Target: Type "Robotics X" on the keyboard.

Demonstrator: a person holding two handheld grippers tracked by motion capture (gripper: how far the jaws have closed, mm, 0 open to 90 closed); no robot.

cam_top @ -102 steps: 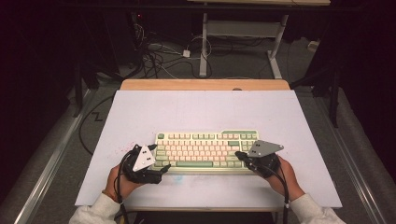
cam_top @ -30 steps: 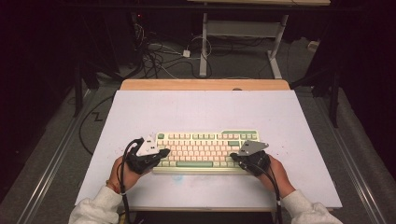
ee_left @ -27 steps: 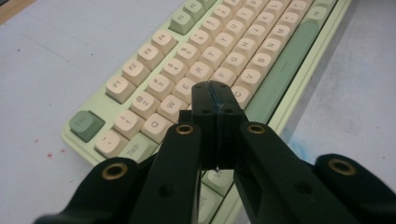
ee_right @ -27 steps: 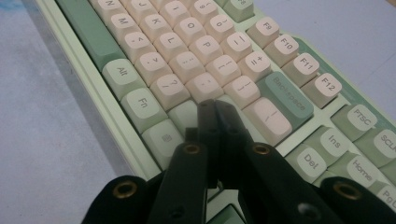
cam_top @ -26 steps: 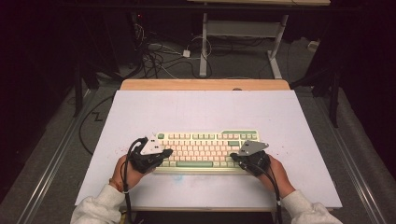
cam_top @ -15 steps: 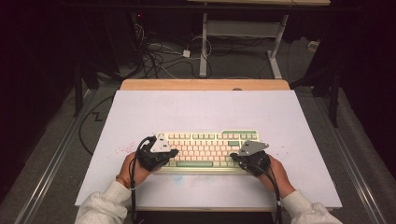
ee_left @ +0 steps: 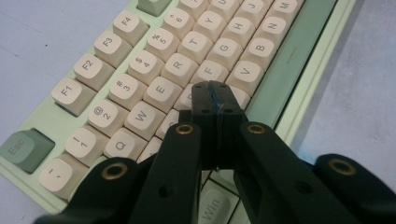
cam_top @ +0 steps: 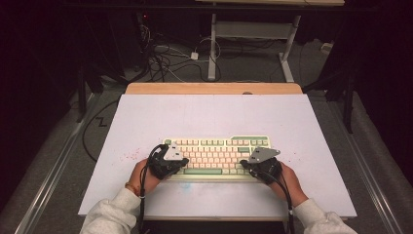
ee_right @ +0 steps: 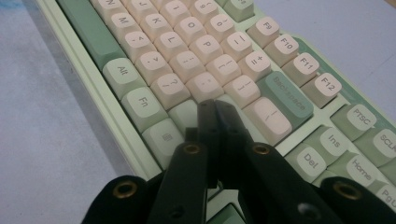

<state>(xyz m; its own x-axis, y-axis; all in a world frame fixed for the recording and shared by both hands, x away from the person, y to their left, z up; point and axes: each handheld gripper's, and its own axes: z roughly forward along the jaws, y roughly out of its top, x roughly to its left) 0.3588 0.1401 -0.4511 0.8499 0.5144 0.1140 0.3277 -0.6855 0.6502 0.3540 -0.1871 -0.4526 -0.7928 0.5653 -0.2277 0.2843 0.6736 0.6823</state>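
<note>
A pale green keyboard (cam_top: 216,156) with cream and green keys lies on the white table top (cam_top: 214,117). My left gripper (cam_top: 178,167) is shut and empty over the keyboard's left end. In the left gripper view its closed tips (ee_left: 214,91) hover above the keys (ee_left: 187,70) near the D and C, whether they touch I cannot tell. My right gripper (cam_top: 248,167) is shut and empty over the right end. In the right gripper view its tips (ee_right: 215,106) sit just above the keys (ee_right: 205,56) by the Enter key.
Faint red specks mark the board left of the keyboard (cam_top: 131,156). A wooden strip (cam_top: 214,88) edges the table's far side. Beyond it, cables (cam_top: 170,53) and a white desk frame (cam_top: 253,34) stand on the floor.
My left hand has slid right from the keyboard's left edge onto its keys and sunk slightly. The right hand has kept still.
</note>
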